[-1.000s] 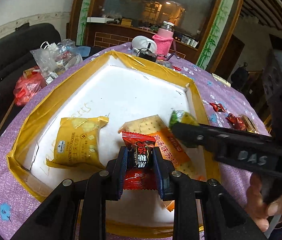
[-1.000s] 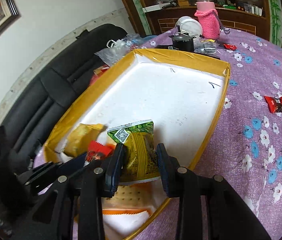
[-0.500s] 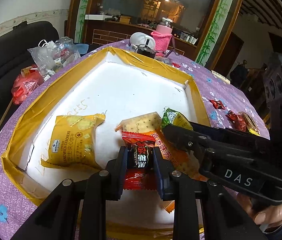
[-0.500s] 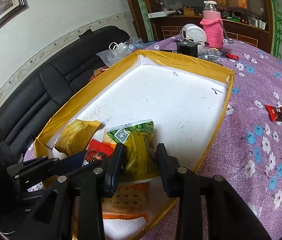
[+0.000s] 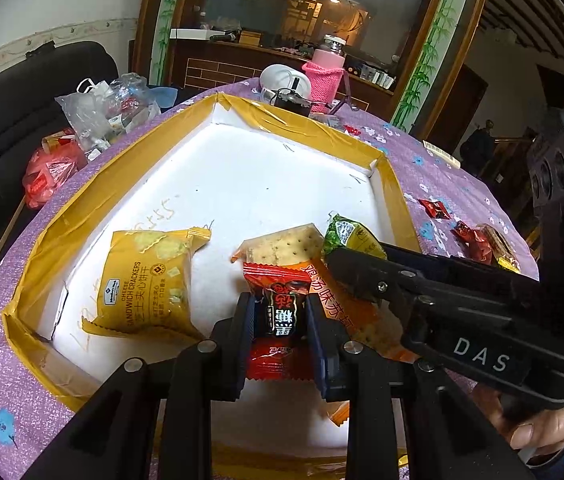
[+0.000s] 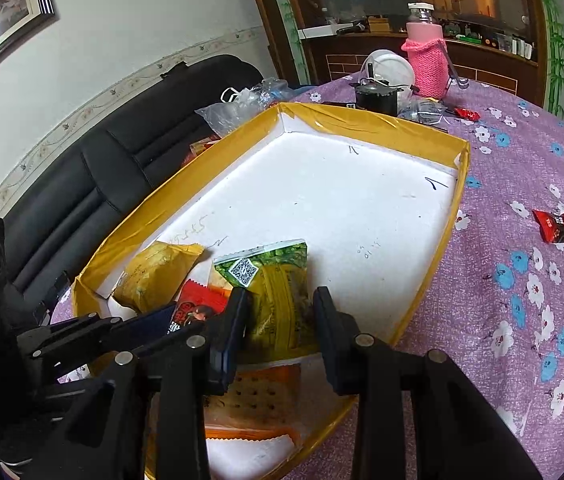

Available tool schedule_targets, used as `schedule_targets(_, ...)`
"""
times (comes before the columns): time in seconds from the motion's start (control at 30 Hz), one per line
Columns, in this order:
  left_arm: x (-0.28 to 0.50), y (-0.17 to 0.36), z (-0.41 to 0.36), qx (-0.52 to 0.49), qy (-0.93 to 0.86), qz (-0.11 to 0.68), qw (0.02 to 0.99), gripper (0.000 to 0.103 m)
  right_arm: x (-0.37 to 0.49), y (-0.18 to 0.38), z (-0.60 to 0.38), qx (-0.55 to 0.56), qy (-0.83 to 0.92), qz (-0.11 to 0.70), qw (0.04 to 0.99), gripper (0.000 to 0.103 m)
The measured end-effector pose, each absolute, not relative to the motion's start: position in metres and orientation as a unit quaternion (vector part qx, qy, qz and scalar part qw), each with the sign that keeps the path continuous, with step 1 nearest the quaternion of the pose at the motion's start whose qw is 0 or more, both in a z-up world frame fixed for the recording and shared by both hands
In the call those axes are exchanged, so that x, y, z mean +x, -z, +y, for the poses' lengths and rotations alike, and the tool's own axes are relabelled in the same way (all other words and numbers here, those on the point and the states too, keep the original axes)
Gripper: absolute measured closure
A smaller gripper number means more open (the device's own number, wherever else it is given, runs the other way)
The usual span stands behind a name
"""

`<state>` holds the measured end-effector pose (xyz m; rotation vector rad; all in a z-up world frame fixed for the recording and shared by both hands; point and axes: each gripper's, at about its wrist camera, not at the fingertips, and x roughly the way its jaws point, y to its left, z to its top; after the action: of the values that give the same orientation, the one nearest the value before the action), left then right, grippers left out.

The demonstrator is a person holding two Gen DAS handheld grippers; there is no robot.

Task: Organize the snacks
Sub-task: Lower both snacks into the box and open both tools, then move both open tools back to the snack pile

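Here, a red candy packet (image 5: 278, 312) pinched in the left claw (image 5: 278, 320), above the white tray's (image 6: 361, 200) near end. Green-yellow packet (image 6: 278, 296) between the right claw's (image 6: 282, 320) fingers, seemingly gripped, beside the tray's right yellow edge. Far half bare.

Past the far end of my working area I see a pink bottle (image 6: 425, 56) standing upright on the tabletop (image 6: 521, 168), with a white bowl (image 6: 387, 68) just beside it and a small black pot (image 6: 375, 98) in front. A black sofa (image 6: 94, 176) runs along the wall; clear bags (image 5: 102, 108) lie on it.
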<state>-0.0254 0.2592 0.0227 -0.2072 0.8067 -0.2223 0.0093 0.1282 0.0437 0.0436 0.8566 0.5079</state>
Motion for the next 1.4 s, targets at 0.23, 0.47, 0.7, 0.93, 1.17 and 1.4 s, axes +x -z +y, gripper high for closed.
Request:
schedule_targets(0.23,-0.026,-0.022,0.261,-0.099,0.105,0.392,0.909,0.072,0.012,-0.052,0.123,0.04,-0.244,0.403,0.881,0.065)
schedule_targets(0.47,-0.026,-0.023,0.263,-0.105,0.104,0.39,0.909,0.054,0.009,-0.064,0.116,0.061,-0.248,0.388,0.885,0.06)
schedule_targets(0.7,-0.029,-0.027,0.263,-0.103,0.101,0.38,0.914,0.048,0.0,-0.08,0.099,0.09,-0.248,0.395,0.88,0.039)
schedule_targets(0.93,-0.034,-0.039,0.26,-0.097,0.102,0.372,0.918,0.047,-0.015,-0.09,0.071,0.091,-0.243,0.407,0.876,0.037)
schedule_targets(1.17,-0.043,-0.062,0.245,-0.076,0.112,0.355,0.925,0.045,-0.03,-0.103,0.023,0.086,-0.222,0.395,0.888,0.037)
schedule_targets(1.4,-0.043,-0.073,0.209,-0.048,0.148,0.364,0.918,0.045,-0.041,-0.102,-0.059,0.099,-0.162,0.399,0.897,0.04)
